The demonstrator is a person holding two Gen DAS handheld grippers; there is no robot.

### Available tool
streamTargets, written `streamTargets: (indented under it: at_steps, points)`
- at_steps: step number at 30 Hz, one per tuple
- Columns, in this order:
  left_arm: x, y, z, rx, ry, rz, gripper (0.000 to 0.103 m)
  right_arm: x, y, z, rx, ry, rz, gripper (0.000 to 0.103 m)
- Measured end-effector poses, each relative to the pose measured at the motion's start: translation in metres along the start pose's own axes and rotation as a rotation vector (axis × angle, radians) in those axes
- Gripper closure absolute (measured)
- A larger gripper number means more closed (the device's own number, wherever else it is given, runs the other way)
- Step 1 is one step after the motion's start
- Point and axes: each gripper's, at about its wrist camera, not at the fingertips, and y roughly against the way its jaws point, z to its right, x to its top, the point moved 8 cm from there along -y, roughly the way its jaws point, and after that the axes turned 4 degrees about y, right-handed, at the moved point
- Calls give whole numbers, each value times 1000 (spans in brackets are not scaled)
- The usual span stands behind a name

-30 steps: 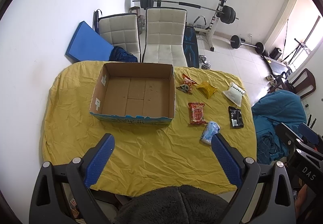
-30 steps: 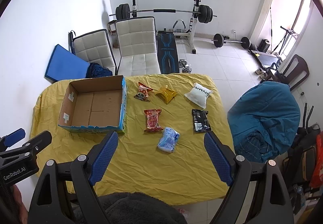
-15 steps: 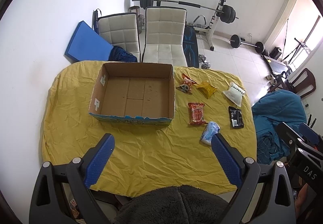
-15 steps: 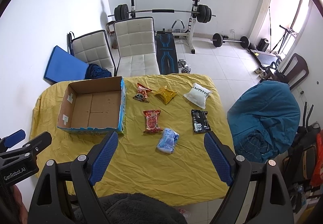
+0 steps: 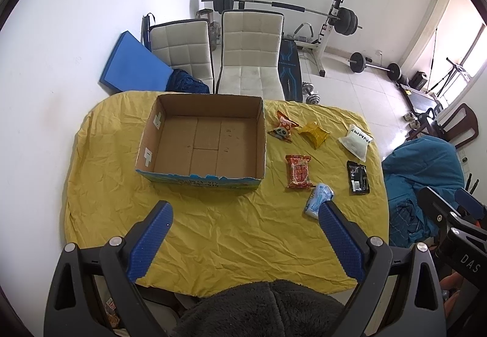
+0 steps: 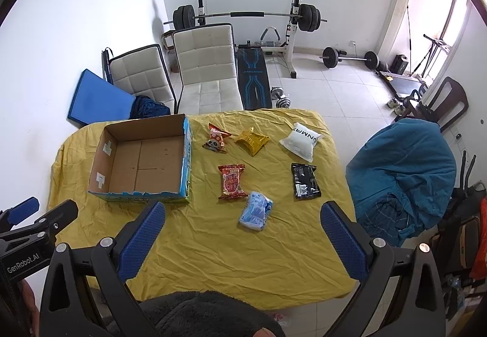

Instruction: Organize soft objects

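Note:
An empty cardboard box [image 5: 170,165] [image 6: 100,166] sits on the left of a yellow-clothed table [image 5: 213,224] [image 6: 213,239]. To its right lie several soft packets: a panda snack [image 5: 283,127] [image 6: 216,139], a yellow packet [image 5: 314,133] [image 6: 252,140], a white pouch [image 5: 355,142] [image 6: 299,137], a red packet [image 5: 299,171] [image 6: 232,181], a black packet [image 5: 358,177] [image 6: 305,180] and a blue tissue pack [image 5: 318,200] [image 6: 255,210]. My left gripper [image 5: 245,212] is open and empty, high above the near table edge. My right gripper [image 6: 243,212] is open and empty, also high, above the tissue pack.
Two white chairs [image 5: 249,57] [image 5: 182,51] stand behind the table, with a blue mat [image 5: 134,63] against the wall. A weight bench and barbell rack [image 6: 252,33] fill the back. A blue beanbag [image 6: 401,166] sits right of the table.
Both grippers have stayed open and nearly still; the right wrist view has shifted very slightly. Nothing on the table has moved.

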Motion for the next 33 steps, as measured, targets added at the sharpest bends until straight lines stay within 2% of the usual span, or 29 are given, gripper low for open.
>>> streamTargets:
  at_steps: [9,16,21,23,25,29,33]
  points:
    - [-1,-2,1,-1,0,-2,5,-1,-2,-1,9,-10,1,0]
    - [11,-22,20,-23,-22,-16,5,-2,-33,26,-1,-70,-42,0]
    - [25,-67,55,-46,-71,-47,5,-7,-95,67,-21,-145,-142,0]
    - [28,-91,67,-27,-93,-72,5,-12,-128,81,-15,-166,-180,0]
    - [28,-124,81,-22,-117,-110,5,-21,-171,97,-14,-186,-242,0]
    - [22,-194,106,2,-157,-214,5,-31,-246,133,-52,-205,-314,0]
    - [19,-262,128,9,-171,-302,5,-36,-314,167,-40,-218,-383,0]
